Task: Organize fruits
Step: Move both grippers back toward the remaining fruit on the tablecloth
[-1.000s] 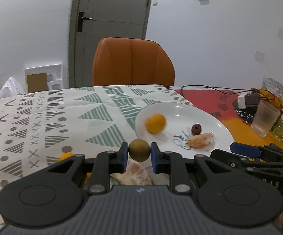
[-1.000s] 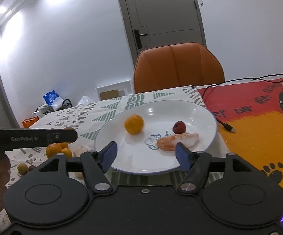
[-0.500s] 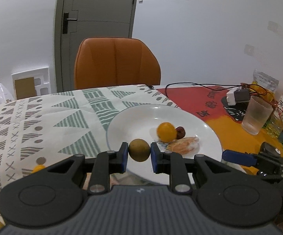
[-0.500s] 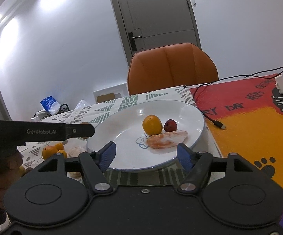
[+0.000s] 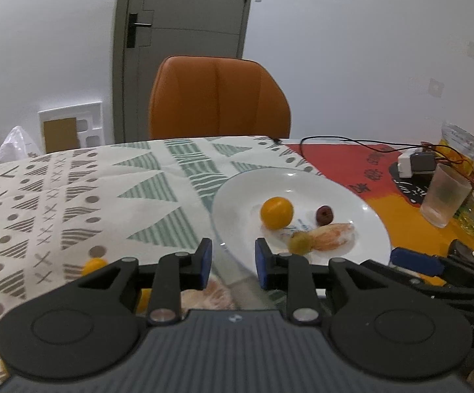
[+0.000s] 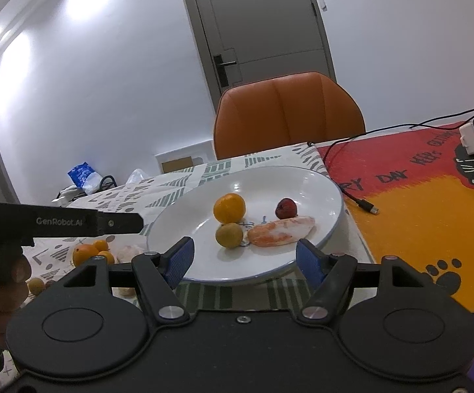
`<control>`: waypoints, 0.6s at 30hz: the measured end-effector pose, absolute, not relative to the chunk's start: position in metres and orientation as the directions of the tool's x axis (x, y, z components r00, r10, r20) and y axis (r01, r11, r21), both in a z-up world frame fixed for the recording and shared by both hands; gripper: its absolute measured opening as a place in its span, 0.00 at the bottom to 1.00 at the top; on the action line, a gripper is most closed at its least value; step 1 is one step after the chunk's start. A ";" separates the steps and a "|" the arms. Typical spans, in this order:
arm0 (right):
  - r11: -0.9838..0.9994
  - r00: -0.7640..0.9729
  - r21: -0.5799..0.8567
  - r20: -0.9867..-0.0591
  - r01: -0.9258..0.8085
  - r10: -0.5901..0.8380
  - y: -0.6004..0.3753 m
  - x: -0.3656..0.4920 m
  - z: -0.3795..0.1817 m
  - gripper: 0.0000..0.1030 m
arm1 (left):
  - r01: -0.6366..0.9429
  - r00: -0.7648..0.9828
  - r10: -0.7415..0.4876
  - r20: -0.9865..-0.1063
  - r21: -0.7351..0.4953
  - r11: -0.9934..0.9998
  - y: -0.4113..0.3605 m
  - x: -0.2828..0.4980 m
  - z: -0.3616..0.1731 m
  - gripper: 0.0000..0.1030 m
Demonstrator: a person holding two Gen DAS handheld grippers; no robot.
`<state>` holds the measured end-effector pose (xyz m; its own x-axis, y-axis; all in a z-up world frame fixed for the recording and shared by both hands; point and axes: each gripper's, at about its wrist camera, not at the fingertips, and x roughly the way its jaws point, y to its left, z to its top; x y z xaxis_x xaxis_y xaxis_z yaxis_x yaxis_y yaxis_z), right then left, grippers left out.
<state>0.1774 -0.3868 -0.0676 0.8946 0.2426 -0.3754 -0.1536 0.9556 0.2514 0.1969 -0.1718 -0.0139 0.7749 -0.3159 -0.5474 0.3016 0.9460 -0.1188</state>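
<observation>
Jaws of my left gripper (image 5: 231,263) have just been opening and now stand apart with nothing between them; the pads touch no fruit. The small greenish-brown fruit (image 6: 229,235) that I was pinching a second ago is out of my grip and lies on the white plate (image 6: 318,193), just below the orange (image 6: 229,208) and just beside the peeled citrus piece (image 6: 281,232). In my left view that fruit (image 5: 300,243) shows blurred beyond my right-hand pad. A dark red fruit (image 6: 286,208) sits near the far end of the peeled piece. My right gripper (image 6: 244,258) is as it was, jaws wide apart and empty, hovering at the plate's near rim.

The plate straddles the edge between the patterned cloth (image 5: 73,203) and the red and orange mat (image 6: 433,203). More oranges (image 6: 92,250) and small fruit lie on the cloth to the left, under my left gripper's body. A black cable (image 6: 361,201) ends near the plate's right rim, and a cup (image 5: 445,195) stands well apart on the right. The cloth to the left of the plate is open.
</observation>
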 end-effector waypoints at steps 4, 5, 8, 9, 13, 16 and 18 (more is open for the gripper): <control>0.954 0.892 0.250 -0.375 -0.165 0.252 -0.381 0.177 -0.066 0.67 | 0.283 0.778 -0.299 -0.553 -0.116 0.952 -0.161 0.192 -0.014 0.26; 0.954 0.891 0.248 -0.376 -0.168 0.254 -0.379 0.177 -0.066 0.67 | 0.277 0.779 -0.294 -0.554 -0.116 0.954 -0.158 0.190 -0.015 0.26; 0.954 0.889 0.243 -0.376 -0.177 0.261 -0.374 0.176 -0.064 0.67 | 0.258 0.783 -0.281 -0.555 -0.121 0.958 -0.148 0.186 -0.015 0.30; 0.954 0.889 0.242 -0.376 -0.179 0.262 -0.372 0.176 -0.064 0.67 | 0.252 0.785 -0.277 -0.555 -0.122 0.960 -0.145 0.184 -0.015 0.31; 0.953 0.887 0.236 -0.373 -0.191 0.270 -0.365 0.174 -0.062 0.69 | 0.231 0.791 -0.257 -0.555 -0.118 0.966 -0.133 0.178 -0.014 0.36; 0.952 0.889 0.234 -0.367 -0.197 0.275 -0.359 0.173 -0.060 0.74 | 0.219 0.800 -0.245 -0.548 -0.113 0.969 -0.123 0.171 -0.013 0.50; 0.951 0.889 0.231 -0.361 -0.206 0.281 -0.354 0.173 -0.059 0.82 | 0.202 0.809 -0.228 -0.542 -0.107 0.973 -0.116 0.167 -0.011 0.58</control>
<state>0.1725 -0.3537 -0.0591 0.8893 0.2805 -0.3613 -0.2062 0.9509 0.2308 0.1669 -0.1161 -0.0113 0.8090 -0.2278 -0.5419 0.2023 0.9734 -0.1071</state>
